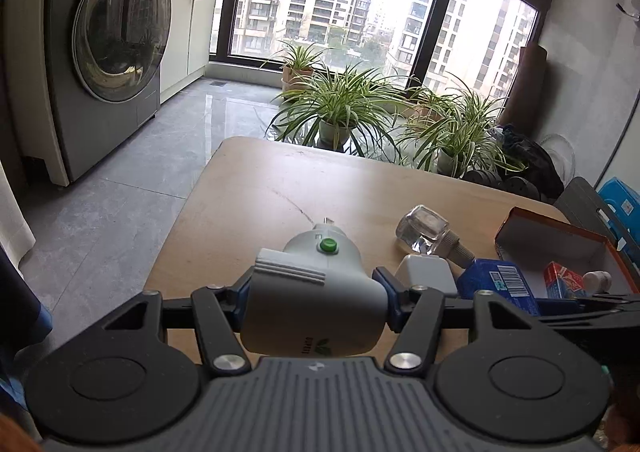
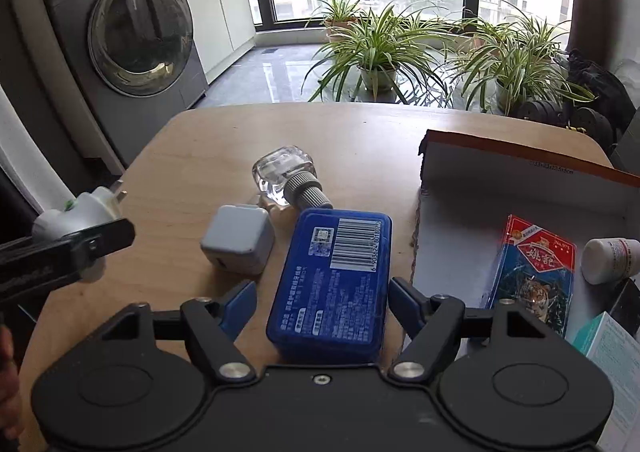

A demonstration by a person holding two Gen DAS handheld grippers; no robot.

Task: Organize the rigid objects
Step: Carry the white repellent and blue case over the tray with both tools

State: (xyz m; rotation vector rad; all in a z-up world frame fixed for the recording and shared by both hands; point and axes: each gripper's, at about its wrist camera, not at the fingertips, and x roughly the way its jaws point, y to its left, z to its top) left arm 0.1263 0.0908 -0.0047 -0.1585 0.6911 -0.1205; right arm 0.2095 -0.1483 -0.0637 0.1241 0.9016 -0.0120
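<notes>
My left gripper [image 1: 316,292] is shut on a white plug-in device [image 1: 320,292] with a green button, held above the wooden table [image 1: 280,192]. The right wrist view shows that device [image 2: 80,212] at the far left, lifted off the table. My right gripper [image 2: 324,300] stands open around a blue tin [image 2: 332,280] that lies flat on the table; a gap shows beside the left pad. A clear glass bottle [image 2: 284,172] with a grey cap lies on its side, and a white charger cube [image 2: 238,242] sits to the left of the tin.
An open cardboard box [image 2: 520,180] on the right holds a pack of cards [image 2: 532,272] and a small white jar [image 2: 610,258]. A teal carton [image 2: 608,348] lies at the right edge. A washing machine [image 1: 116,36] and potted plants [image 1: 340,108] stand beyond the table.
</notes>
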